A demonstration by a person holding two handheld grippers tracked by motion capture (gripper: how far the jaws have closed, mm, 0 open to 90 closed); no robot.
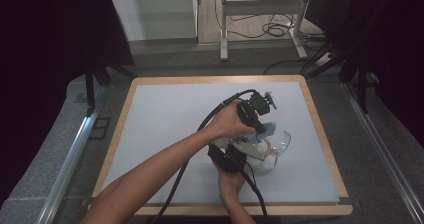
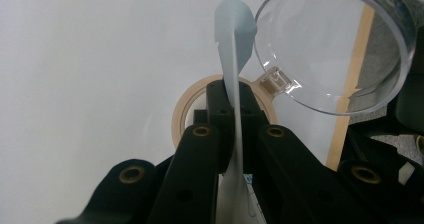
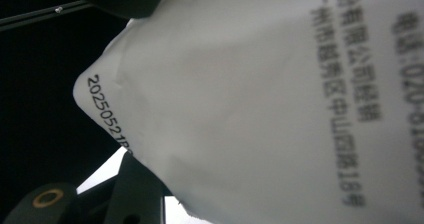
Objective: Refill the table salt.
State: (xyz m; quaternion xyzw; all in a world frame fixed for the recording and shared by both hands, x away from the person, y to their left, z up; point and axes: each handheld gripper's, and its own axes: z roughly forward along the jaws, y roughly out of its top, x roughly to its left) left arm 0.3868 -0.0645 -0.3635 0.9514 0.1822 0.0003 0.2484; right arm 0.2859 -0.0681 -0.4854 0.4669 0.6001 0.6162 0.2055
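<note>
At the table's right-centre, keep the left gripper (image 2: 235, 134) pinching the pale-blue pouch edge (image 2: 232, 59) and the right gripper (image 1: 231, 160) gripping the printed white pouch (image 3: 260, 99), pulling apart evenly.

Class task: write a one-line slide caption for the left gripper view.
Left gripper pinches a pale blue sheet beside a clear round lid.
</note>
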